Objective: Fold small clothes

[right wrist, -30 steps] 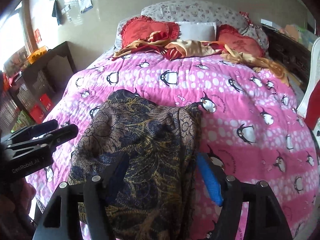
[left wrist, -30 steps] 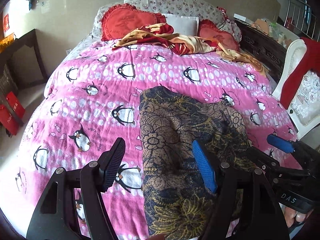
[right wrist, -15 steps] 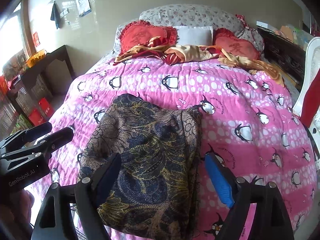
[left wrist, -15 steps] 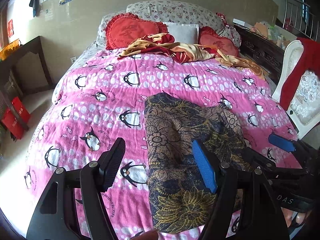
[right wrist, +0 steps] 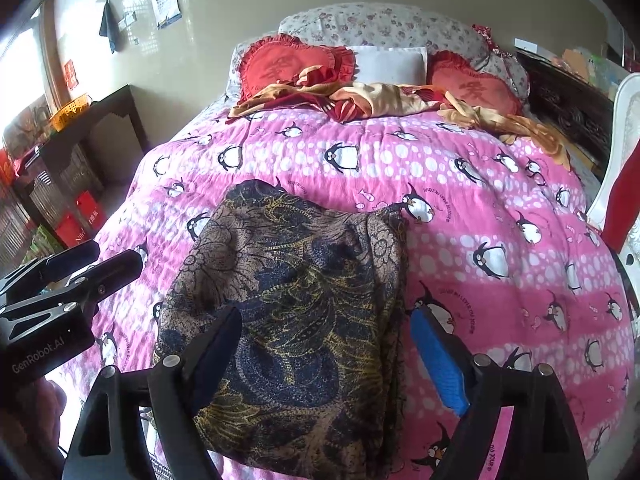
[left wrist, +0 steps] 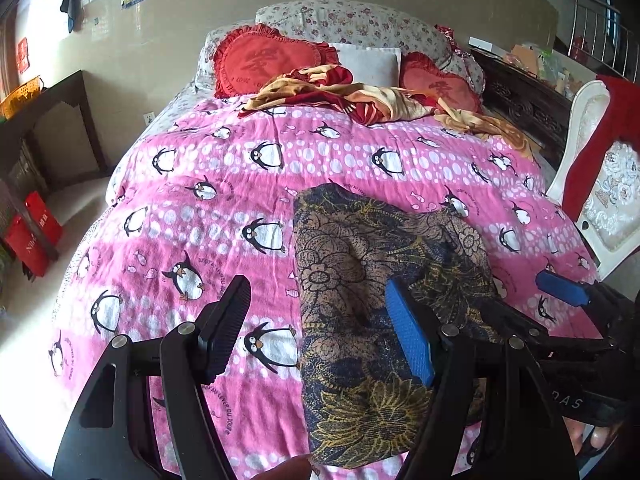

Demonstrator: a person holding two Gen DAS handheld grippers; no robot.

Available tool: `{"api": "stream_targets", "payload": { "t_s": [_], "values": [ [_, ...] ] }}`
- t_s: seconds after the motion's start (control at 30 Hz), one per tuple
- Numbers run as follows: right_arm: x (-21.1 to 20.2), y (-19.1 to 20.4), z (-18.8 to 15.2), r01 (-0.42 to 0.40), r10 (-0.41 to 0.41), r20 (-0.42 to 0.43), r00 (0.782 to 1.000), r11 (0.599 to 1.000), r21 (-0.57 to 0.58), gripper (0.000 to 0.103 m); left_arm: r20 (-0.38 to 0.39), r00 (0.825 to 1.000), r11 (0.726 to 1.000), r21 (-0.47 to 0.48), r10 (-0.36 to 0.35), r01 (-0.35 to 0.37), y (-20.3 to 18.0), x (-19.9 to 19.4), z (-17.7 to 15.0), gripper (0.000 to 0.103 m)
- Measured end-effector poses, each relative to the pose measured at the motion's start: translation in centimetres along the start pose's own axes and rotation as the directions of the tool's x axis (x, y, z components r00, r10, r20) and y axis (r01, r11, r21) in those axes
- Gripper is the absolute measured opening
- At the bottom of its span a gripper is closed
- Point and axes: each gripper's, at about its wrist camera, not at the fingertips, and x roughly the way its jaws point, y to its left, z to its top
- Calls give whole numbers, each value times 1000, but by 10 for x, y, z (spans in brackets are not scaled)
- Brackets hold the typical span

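Observation:
A dark floral garment (left wrist: pixel 372 280) in navy, brown and gold lies folded on the pink penguin bedspread (left wrist: pixel 224 184) near the bed's front edge. It also shows in the right wrist view (right wrist: pixel 296 304). My left gripper (left wrist: pixel 320 328) is open and empty, held above the garment's left edge. My right gripper (right wrist: pixel 336 356) is open and empty, held above the garment's near right part. The right gripper also shows at the right of the left wrist view (left wrist: pixel 560 308). The left gripper shows at the left of the right wrist view (right wrist: pixel 76 272).
Red heart cushions (left wrist: pixel 272 60), a white pillow (left wrist: pixel 372 64) and crumpled orange-red cloth (left wrist: pixel 360 96) lie at the bed's head. A dark side table (left wrist: pixel 52 120) and red bags (left wrist: pixel 32 232) stand left. A white chair (left wrist: pixel 600 184) with red cloth stands right.
Both grippers have drawn back and up from the garment, so more of the bed and the garment's near edge shows. The garment lies still, and both grippers stay open.

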Motion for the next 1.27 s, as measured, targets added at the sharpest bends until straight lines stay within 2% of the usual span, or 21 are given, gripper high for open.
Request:
{"api": "stream_targets", "payload": {
  "t_s": [0.97,1.27],
  "values": [
    [24,4,-1,-11,11,-60,998,1000,-10,84,-41,999,1000,-17,-1,0,8,21,-2,70],
    [40,-2,-2,-17,16,-89,996,1000,-3,84,-16,1000,1000,-27,7,-7,19,28,0,70]
  ]
}}
